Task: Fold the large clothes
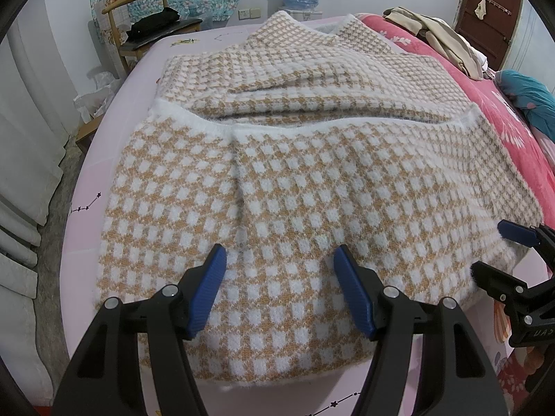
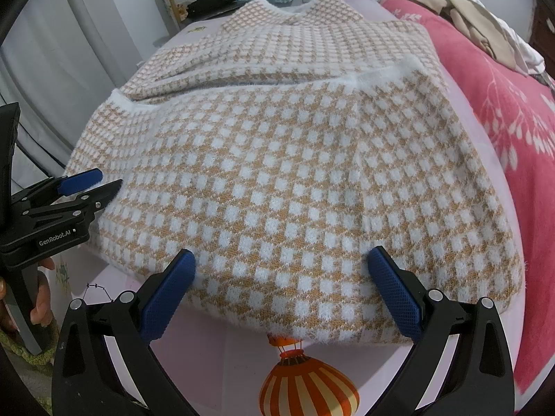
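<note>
The checked sweater (image 1: 277, 187), knitted in tan and white with a fuzzy white hem, lies on the pink bedsheet (image 1: 83, 187) of the bed, its lower part folded up over the body so the hem runs across the middle. We hold our left gripper (image 1: 279, 267) above the near fold with its blue pads (image 1: 208, 291) spread apart and nothing between them. Our right gripper (image 2: 281, 270) hangs over the near edge of the sweater in the same way, jaws wide and empty. In the right wrist view a hand (image 2: 41, 298) grasps the left tool's handle. A red floral blanket (image 2: 503, 111) lies just beside the sweater, with beige clothes (image 1: 433, 38) piled on it. A wooden chair (image 1: 138, 24) stands beyond the bed, and a hot-air balloon print (image 2: 308, 384) shows on the sheet near us.
</note>
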Demonstrator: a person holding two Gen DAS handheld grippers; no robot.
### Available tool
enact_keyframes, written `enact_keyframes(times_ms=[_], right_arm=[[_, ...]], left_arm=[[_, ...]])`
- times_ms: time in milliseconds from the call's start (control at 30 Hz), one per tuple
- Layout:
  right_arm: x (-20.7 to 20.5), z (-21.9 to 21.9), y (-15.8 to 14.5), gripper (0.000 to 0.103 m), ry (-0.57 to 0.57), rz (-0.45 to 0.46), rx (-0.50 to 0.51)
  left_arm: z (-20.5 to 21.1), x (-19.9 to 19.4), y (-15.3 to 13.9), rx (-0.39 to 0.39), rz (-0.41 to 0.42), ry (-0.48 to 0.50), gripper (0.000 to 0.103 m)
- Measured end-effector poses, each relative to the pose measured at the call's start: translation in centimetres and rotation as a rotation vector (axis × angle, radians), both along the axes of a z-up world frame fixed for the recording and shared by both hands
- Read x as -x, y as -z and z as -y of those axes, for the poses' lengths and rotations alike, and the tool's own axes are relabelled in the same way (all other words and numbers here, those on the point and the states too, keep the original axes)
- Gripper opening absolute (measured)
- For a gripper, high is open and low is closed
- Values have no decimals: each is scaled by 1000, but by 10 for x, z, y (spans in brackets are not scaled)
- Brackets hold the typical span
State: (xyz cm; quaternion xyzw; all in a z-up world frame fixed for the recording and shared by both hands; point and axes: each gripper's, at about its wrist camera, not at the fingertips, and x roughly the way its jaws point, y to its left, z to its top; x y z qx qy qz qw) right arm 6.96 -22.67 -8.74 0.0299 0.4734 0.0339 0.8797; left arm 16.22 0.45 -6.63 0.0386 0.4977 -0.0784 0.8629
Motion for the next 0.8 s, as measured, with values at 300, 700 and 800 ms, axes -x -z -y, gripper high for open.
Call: enact_keyframes(times_ms=[300,700,800], right_arm=[[0,1,0,95,-1,1,0],[1,1,0,95,-3,-1,1],[0,0,0,95,0,-2,1]], left_arm=[[1,0,0,0,0,-1,63],[-1,0,0,-3,1,2,63],[1,1,0,-7,6,5,63]])
